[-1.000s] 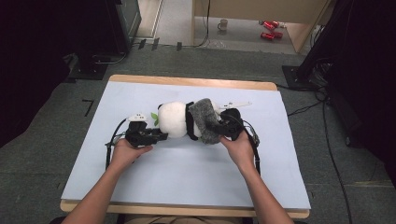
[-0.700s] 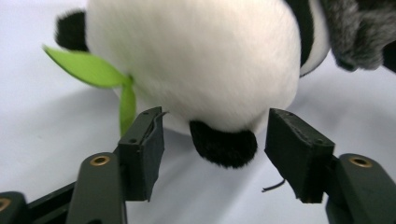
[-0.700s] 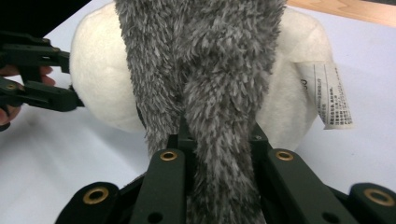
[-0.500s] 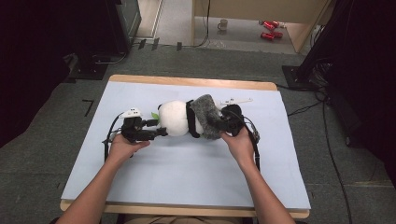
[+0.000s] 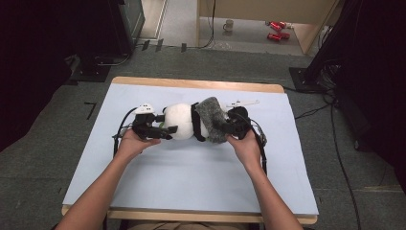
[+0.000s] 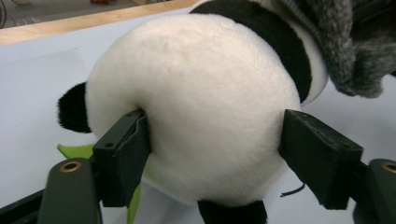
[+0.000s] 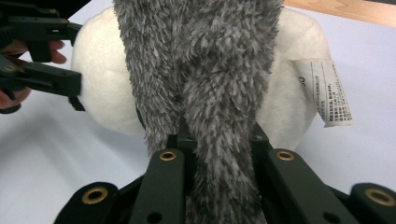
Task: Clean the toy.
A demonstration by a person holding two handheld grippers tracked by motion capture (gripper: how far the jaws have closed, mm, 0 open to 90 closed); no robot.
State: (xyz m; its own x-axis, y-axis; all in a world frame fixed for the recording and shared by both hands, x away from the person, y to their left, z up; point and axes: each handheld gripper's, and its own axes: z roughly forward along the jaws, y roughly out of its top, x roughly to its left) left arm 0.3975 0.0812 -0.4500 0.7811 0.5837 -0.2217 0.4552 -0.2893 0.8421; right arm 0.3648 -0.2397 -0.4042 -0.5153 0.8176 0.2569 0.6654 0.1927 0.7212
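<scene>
A plush panda point(image 5: 184, 120) lies on its side on the light blue counter point(image 5: 191, 182), its long axis running across from one hand to the other. Its round white end points toward the left gripper point(image 5: 154, 128), and the end wrapped in a shaggy grey cloth point(image 5: 213, 119) points toward the right gripper point(image 5: 235, 123).

In the left gripper view the white end of the panda point(image 6: 196, 107) sits between the left gripper's point(image 6: 212, 154) jaws, which have just been opening. The one at the left of that view still dents the fur, while the other stands at the very edge of it; whether that one touches is hard to tell, so the hold looks loosened rather than firm. A black band crosses the body beyond the jaws, a small black ear pokes out past the left jaw, and a green scrap point(image 6: 77, 151) lies on the counter under it.

The right gripper's point(image 7: 217, 140) jaws are pressed nearly together, pinching a fold of the grey cloth point(image 7: 205, 70) that rises straight up between them. Behind the cloth is the white body point(image 7: 289, 93), with a printed label point(image 7: 327, 91) hanging to the right of the jaws.
</scene>
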